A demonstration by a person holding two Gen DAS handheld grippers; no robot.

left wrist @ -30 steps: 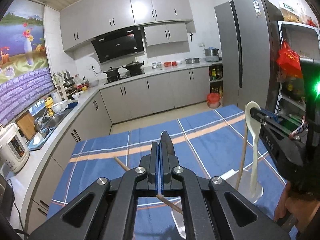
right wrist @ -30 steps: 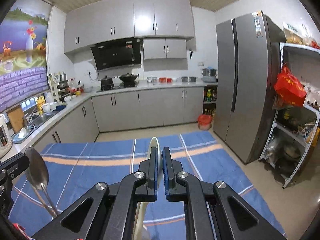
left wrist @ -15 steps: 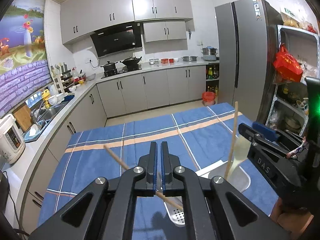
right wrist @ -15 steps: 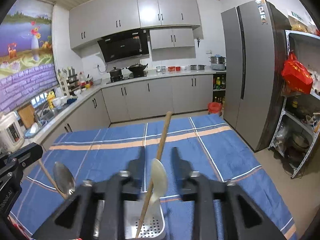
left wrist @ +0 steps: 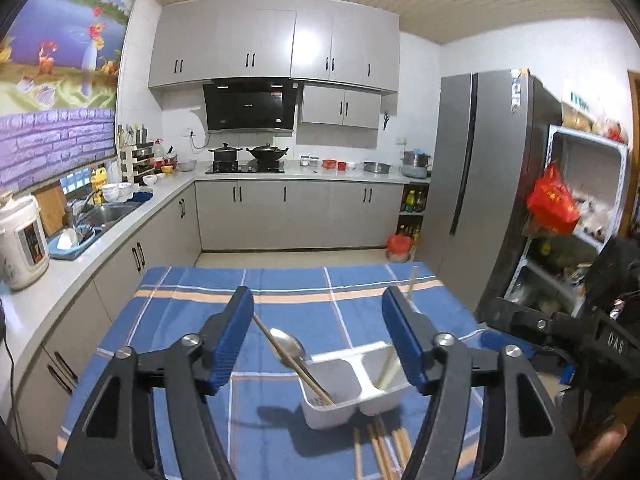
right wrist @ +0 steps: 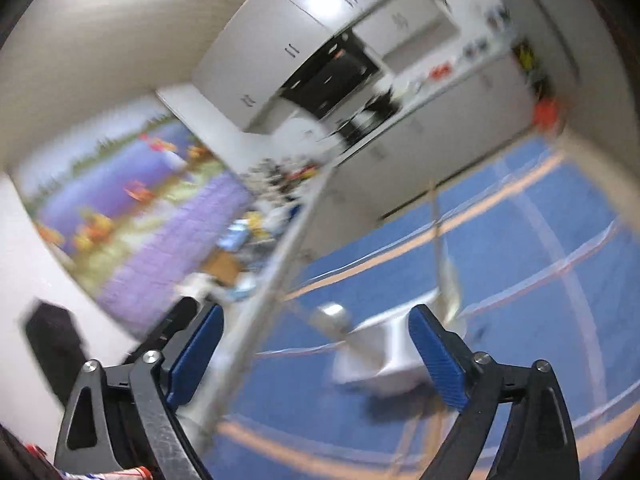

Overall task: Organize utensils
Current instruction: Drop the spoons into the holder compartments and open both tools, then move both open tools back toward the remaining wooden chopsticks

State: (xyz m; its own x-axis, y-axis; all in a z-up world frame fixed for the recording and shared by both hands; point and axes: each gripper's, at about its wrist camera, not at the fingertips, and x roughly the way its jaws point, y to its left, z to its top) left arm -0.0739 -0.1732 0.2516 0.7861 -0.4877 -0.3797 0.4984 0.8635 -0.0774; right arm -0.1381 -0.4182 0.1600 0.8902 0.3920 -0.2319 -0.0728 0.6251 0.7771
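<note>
A white two-compartment utensil holder (left wrist: 352,388) stands on the blue checked tablecloth (left wrist: 304,304). A metal spoon (left wrist: 287,347) and a wooden chopstick lean in its left compartment; a pale spoon and a wooden stick (left wrist: 394,364) lean in its right one. My left gripper (left wrist: 318,340) is open and empty just in front of the holder. My right gripper (right wrist: 316,344) is open and empty; its view is tilted and blurred, and shows the holder (right wrist: 384,360) ahead. The right gripper's body (left wrist: 560,332) shows at the right.
Several wooden chopsticks (left wrist: 380,452) lie on the cloth in front of the holder. Kitchen counters with a sink (left wrist: 104,216) run along the left and back. A grey fridge (left wrist: 480,184) and a shelf rack (left wrist: 580,216) stand at the right.
Both grippers have opened and let go: the left released the metal spoon and chopstick, the right the pale spoon and stick, into the holder. The right gripper has swung and tilted.
</note>
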